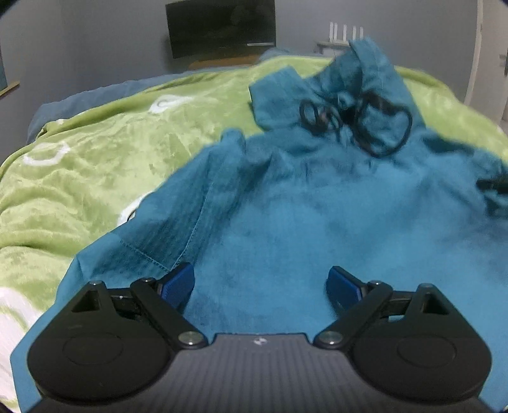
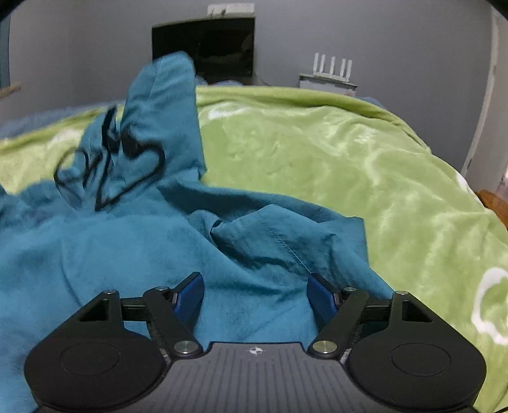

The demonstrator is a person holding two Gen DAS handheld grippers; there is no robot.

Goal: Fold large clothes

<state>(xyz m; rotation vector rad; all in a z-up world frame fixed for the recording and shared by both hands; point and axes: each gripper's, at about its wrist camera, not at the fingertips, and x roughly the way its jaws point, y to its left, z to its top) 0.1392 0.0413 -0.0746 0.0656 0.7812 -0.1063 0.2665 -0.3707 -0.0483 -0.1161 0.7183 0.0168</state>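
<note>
A large teal garment (image 1: 317, 216) lies crumpled on a green blanket (image 1: 95, 152) spread over a bed. A black cord (image 1: 355, 124) loops across its far end, where a flap of fabric stands up. My left gripper (image 1: 260, 281) hovers over the near left part of the garment, open, its blue pads (image 1: 179, 282) wide apart with only flat cloth below. In the right wrist view the same teal garment (image 2: 127, 247) fills the left side, with the black cord (image 2: 111, 165) near the raised flap. My right gripper (image 2: 255, 290) is open over a stitched fold of the garment's right part.
The green blanket (image 2: 333, 165) stretches away to the right of the garment. Beyond the bed a dark screen (image 1: 222, 28) hangs on the grey wall, and a white router (image 2: 331, 68) stands on a small shelf. A door frame (image 2: 479, 120) is at the far right.
</note>
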